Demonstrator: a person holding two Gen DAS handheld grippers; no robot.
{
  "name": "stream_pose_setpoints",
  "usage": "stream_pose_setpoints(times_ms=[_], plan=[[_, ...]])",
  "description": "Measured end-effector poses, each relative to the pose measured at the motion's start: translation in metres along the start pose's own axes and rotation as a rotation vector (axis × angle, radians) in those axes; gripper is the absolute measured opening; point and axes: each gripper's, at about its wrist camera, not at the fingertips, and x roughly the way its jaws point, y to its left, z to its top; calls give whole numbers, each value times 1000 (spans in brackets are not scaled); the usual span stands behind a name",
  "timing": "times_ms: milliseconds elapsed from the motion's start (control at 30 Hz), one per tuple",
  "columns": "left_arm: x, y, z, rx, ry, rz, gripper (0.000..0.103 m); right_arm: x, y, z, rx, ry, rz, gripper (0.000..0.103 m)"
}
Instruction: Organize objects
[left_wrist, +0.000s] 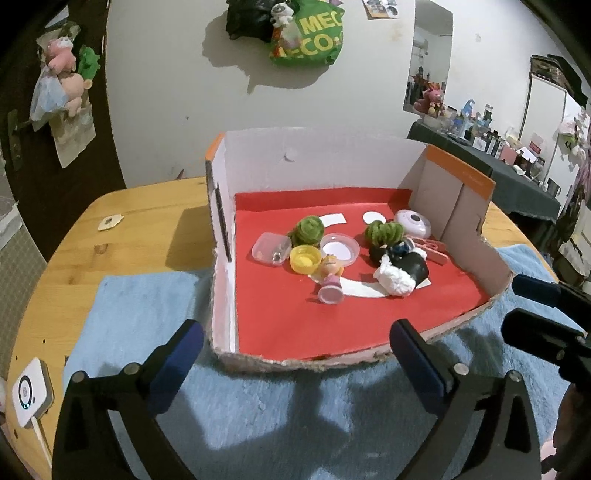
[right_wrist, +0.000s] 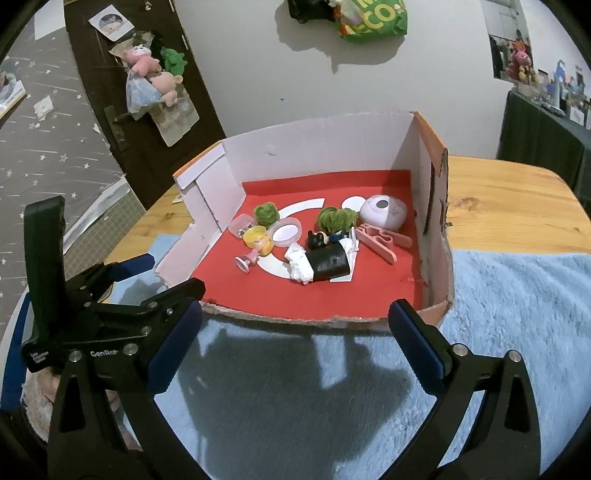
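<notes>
1. Now: left hand-held gripper (left_wrist: 295, 343) spread wide over the blue towel (left_wrist: 258, 398), nothing between the fingers.
2. Right hand-held gripper (right_wrist: 295, 314) likewise spread wide and empty, just short of the box's torn front edge.
3. Cardboard box (right_wrist: 317, 136) on the bench (right_wrist: 517, 199), red-lined inside.
4. Inside, clustered mid-floor: doll (right_wrist: 256, 245), black roll (right_wrist: 328, 262), two green balls (left_wrist: 306, 230), yellow cap (left_wrist: 304, 258), clear case (left_wrist: 270, 248), pink clip (right_wrist: 380, 240), white dome (right_wrist: 384, 212).
</notes>
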Motion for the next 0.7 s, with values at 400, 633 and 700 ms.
stream_pose_setpoints(times_ms=[400,633,700], plan=[[-3,4,-22,-33,32,-6,103,-4,2,-14,1,-6,-24,103],[2,6,-40,-63,73,-19,103,1,0,-30,15,6,-45,103],[4,6,-44,-70,83,-19,103,3,-1,-35,19,11,-52,103]])
